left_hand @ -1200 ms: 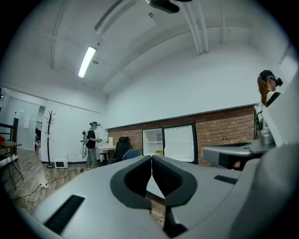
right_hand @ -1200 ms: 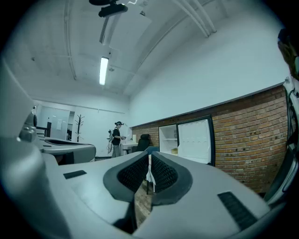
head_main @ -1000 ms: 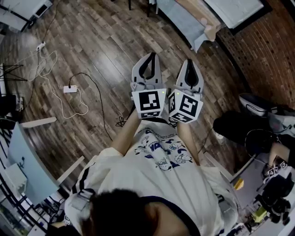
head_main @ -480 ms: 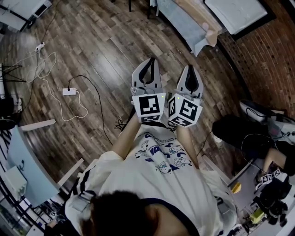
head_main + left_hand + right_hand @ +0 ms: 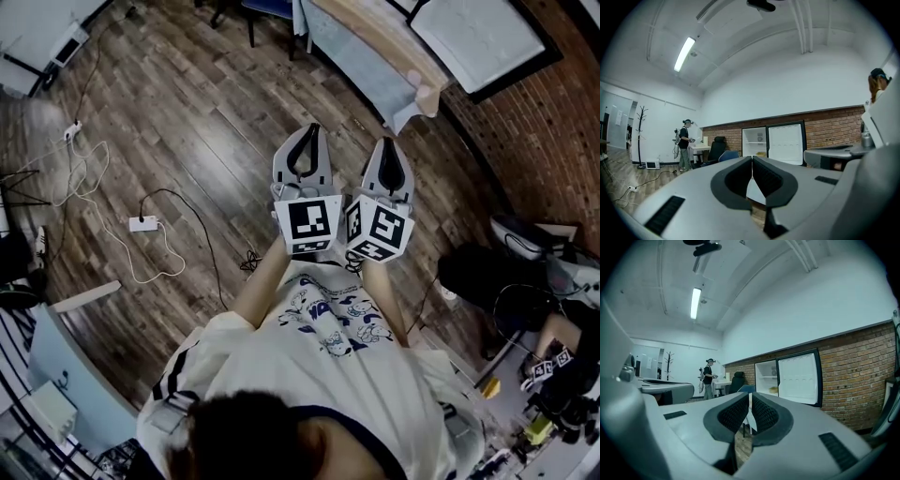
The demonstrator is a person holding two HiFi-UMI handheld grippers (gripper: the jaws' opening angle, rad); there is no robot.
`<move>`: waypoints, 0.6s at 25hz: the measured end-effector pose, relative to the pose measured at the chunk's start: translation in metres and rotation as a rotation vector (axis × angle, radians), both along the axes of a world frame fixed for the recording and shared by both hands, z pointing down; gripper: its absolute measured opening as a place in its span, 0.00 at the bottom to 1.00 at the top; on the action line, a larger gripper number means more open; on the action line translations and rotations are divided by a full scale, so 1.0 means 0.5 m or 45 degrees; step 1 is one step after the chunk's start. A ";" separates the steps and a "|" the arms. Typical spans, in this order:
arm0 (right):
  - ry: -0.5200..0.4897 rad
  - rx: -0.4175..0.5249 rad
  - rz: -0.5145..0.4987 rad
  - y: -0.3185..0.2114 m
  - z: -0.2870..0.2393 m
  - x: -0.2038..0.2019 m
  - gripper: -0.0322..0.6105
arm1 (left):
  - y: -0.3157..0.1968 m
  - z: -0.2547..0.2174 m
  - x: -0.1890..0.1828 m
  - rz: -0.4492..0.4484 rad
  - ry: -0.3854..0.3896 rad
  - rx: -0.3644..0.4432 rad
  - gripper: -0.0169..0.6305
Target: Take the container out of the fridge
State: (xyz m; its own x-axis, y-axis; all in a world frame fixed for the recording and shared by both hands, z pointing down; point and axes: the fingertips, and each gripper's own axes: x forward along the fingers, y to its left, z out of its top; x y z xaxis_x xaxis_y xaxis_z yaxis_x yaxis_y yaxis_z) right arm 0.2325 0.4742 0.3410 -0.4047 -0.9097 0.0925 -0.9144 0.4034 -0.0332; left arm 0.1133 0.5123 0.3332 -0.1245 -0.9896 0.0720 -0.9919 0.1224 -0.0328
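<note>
Low in the middle of the head view, the left gripper (image 5: 310, 131) and right gripper (image 5: 385, 142) sit side by side, close but apart, over bare wooden floor (image 5: 216, 122). Each gripper's own view shows its jaws drawn together to a thin slit, with nothing between them. Open boards stretch toward the upper left of the head view. A cable (image 5: 178, 234) with a power strip (image 5: 142, 223) lies at centre left, well apart from the left gripper. At the upper right a table (image 5: 375, 66) ends in a corner near the right gripper's tip, with a brick wall (image 5: 534, 141) beyond it.

Right of centre in the right gripper view stands the fridge (image 5: 765, 369), against the brick wall and well apart from the jaws, its door (image 5: 799, 380) swung open to the right. A small yellowish container (image 5: 773, 390) rests on a lower shelf inside. A person (image 5: 708, 378) stands at far left.
</note>
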 end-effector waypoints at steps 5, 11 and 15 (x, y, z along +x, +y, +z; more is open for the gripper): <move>-0.018 -0.028 0.053 -0.049 0.006 -0.043 0.12 | -0.055 0.003 -0.051 0.043 0.000 -0.006 0.05; -0.030 -0.089 0.066 -0.103 0.035 -0.083 0.12 | -0.110 0.033 -0.097 0.048 0.027 -0.059 0.05; -0.029 -0.111 0.060 -0.153 0.046 -0.115 0.12 | -0.150 0.046 -0.117 0.051 0.072 -0.087 0.05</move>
State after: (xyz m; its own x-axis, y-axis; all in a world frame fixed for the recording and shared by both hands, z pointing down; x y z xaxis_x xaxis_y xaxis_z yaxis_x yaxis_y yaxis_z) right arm 0.1749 0.3976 0.3638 -0.3643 -0.9168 0.1635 -0.9310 0.3543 -0.0874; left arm 0.0546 0.4372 0.3564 -0.0788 -0.9863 0.1450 -0.9965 0.0820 0.0162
